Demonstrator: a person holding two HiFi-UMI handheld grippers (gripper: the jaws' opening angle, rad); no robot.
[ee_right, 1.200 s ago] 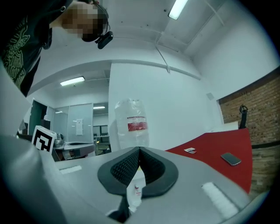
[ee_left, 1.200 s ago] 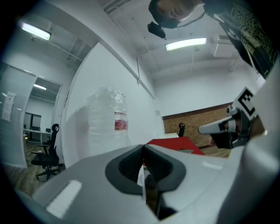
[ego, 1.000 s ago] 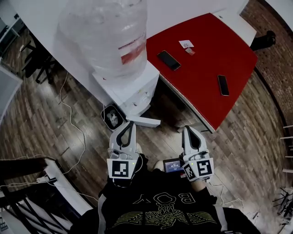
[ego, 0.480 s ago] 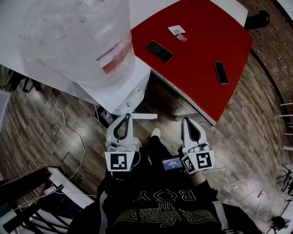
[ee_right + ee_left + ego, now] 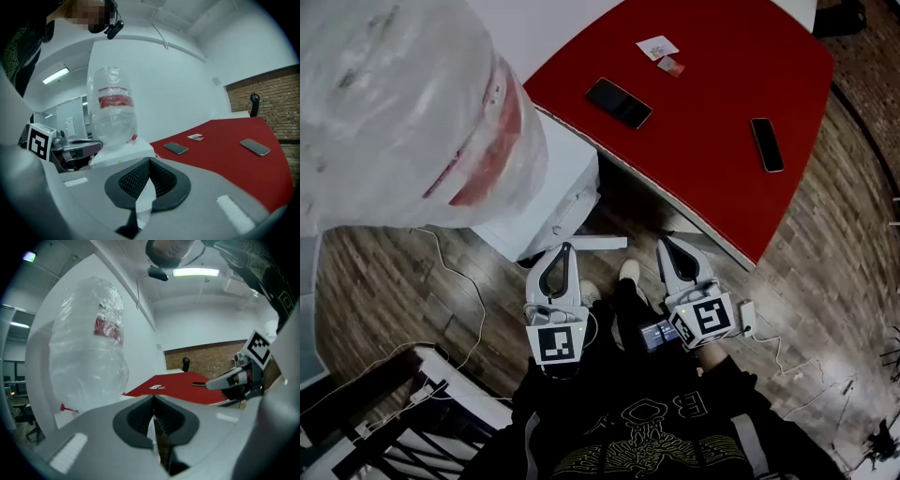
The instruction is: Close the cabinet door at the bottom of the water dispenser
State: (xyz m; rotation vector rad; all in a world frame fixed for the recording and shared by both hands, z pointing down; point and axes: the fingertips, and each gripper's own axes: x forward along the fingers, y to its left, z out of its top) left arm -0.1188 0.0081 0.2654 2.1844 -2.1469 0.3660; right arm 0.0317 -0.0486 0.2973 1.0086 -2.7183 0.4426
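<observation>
Jaws pressed together on left tool (image 5: 565,249) and right tool (image 5: 665,243), each empty, near water dispenser (image 5: 551,192).

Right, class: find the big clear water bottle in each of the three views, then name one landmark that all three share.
Head view: the water bottle fills the upper left corner, seen from above.
Left gripper view: it stands upright at the left.
Right gripper view: it stands upright, left of centre.
Shared landmark: the red table, to the bottle's right in every view.
</observation>
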